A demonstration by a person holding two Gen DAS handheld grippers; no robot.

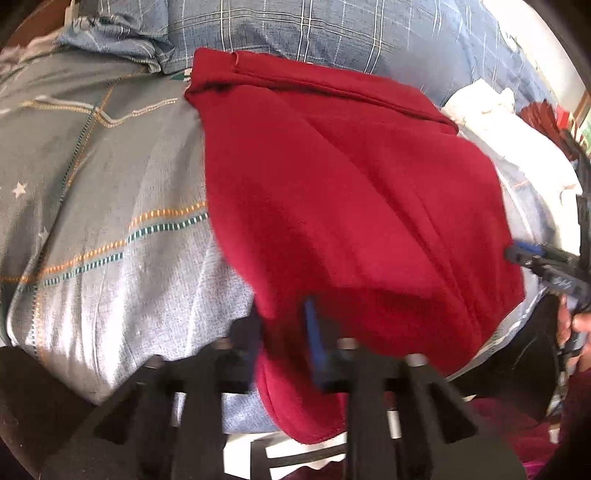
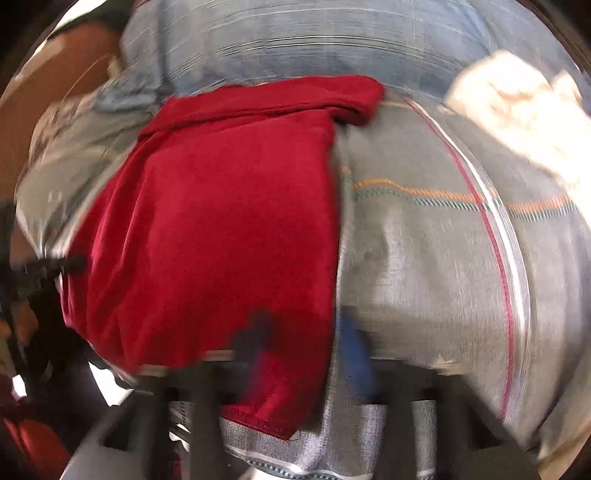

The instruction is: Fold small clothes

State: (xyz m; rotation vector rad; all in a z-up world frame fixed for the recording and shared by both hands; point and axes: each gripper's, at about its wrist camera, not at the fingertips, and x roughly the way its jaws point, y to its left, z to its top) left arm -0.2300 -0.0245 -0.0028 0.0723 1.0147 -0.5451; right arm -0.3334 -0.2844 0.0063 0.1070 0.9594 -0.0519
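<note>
The red garment lies spread on the bedspread, its near hem hanging over the bed's near edge. In the left wrist view the left gripper sits at the garment's near left corner, its fingers (blurred) on either side of the red cloth; it looks pinched on the fabric, with a blue finger pad showing against it. The right gripper shows at the far right of that view, at the garment's right edge.

In the right wrist view the right gripper is at the garment's near right corner. One dark finger is over the cloth and a blue pad lies just right of its edge, but heavy blur keeps me from telling whether it grips.

A blue plaid pillow lies beyond the garment's far edge, and a white cloth lies to the far right.
</note>
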